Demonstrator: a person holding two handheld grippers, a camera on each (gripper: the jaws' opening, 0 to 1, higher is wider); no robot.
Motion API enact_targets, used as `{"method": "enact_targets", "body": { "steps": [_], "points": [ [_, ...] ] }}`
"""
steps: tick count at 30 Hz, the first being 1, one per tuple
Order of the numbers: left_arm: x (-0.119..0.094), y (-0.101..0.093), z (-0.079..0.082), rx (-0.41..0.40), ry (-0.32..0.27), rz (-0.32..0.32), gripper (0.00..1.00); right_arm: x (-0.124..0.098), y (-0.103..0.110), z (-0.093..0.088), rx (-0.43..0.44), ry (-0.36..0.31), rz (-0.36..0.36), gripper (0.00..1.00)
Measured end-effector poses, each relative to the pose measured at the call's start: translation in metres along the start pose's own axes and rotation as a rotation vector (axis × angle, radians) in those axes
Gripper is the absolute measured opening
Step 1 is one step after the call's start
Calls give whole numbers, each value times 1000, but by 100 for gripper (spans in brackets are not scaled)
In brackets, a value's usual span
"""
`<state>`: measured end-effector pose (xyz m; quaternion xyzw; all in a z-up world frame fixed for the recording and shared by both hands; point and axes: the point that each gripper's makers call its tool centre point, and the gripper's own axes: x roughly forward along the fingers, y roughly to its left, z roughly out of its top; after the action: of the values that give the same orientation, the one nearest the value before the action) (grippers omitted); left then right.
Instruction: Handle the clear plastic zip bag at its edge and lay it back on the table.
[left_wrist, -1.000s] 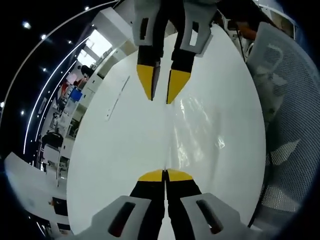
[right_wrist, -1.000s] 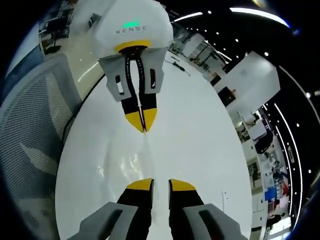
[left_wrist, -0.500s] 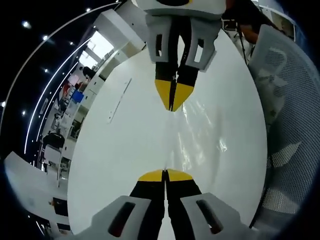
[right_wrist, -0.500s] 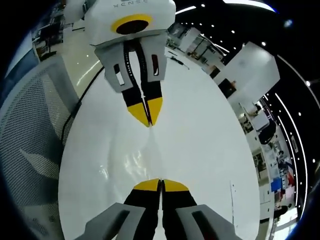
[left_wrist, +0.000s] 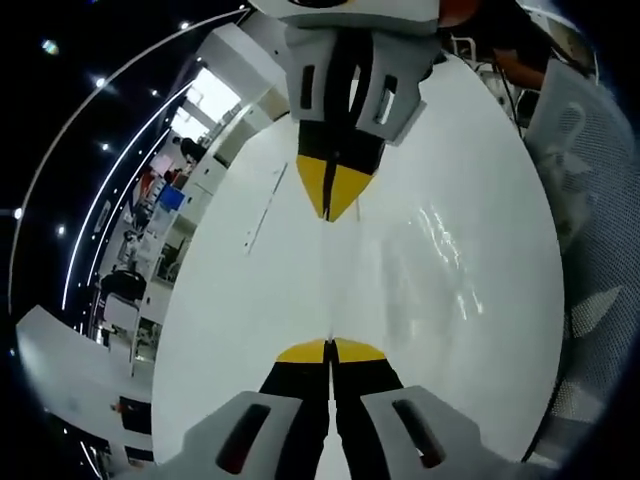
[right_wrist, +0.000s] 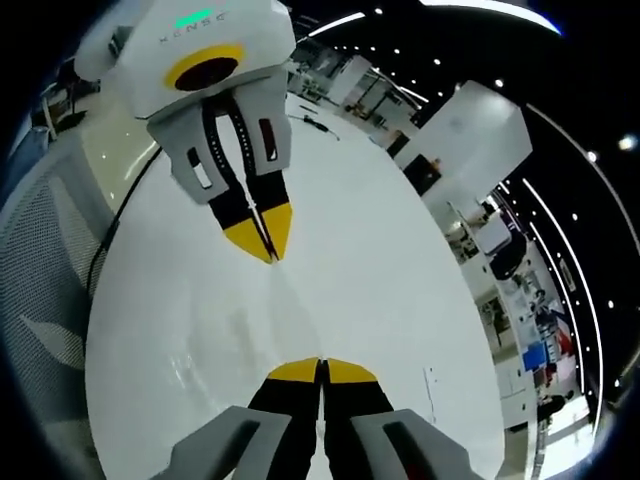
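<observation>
In the left gripper view we see our left hand-held gripper (left_wrist: 329, 345) at 6 o'clock with its yellow-tipped jaws pressed together on one edge of the clear plastic zip bag (left_wrist: 400, 270), which stretches as a faint glossy sheet over the white counter (left_wrist: 240, 300) toward 12 o'clock. There the right hand-held gripper (left_wrist: 329, 200) points back at us, jaws also closed on the bag's opposite edge. In the right gripper view the same holds in mirror: the right hand-held gripper (right_wrist: 321, 364) at 6 o'clock is clamped on the bag (right_wrist: 240, 320), and the left hand-held gripper (right_wrist: 262, 240) grips it near 11 o'clock. A mesh chair (left_wrist: 600, 240) stands at 3 o'clock beside the counter.
</observation>
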<state>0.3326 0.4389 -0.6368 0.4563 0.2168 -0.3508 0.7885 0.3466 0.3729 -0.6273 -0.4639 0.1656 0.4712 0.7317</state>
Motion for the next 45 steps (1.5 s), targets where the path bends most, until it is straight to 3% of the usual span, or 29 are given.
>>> {"method": "enact_targets", "body": {
  "steps": [7, 12, 17, 23, 28, 37, 45],
  "points": [
    [1, 54, 17, -19, -23, 106, 0, -10, -53, 16, -12, -32, -93, 0],
    [-10, 90, 37, 16, -51, 194, 0, -25, -84, 30, -38, -58, -168, 0],
    [-19, 103, 50, 35, -71, 240, 0, -37, -103, 36, -51, -85, -221, 0],
    [-19, 83, 50, 105, -66, 228, 0, -37, -82, 26, -69, -77, -214, 0],
    [-16, 58, 39, 84, -54, 192, 0, -28, -44, 13, -52, -69, -158, 0],
    [-8, -7, 11, 72, -2, 74, 0, -12, 15, -6, -8, -35, -50, 0],
    [-9, -33, 3, 43, 11, 29, 0, -7, 43, -14, 32, -16, -1, 0]
  ]
}}
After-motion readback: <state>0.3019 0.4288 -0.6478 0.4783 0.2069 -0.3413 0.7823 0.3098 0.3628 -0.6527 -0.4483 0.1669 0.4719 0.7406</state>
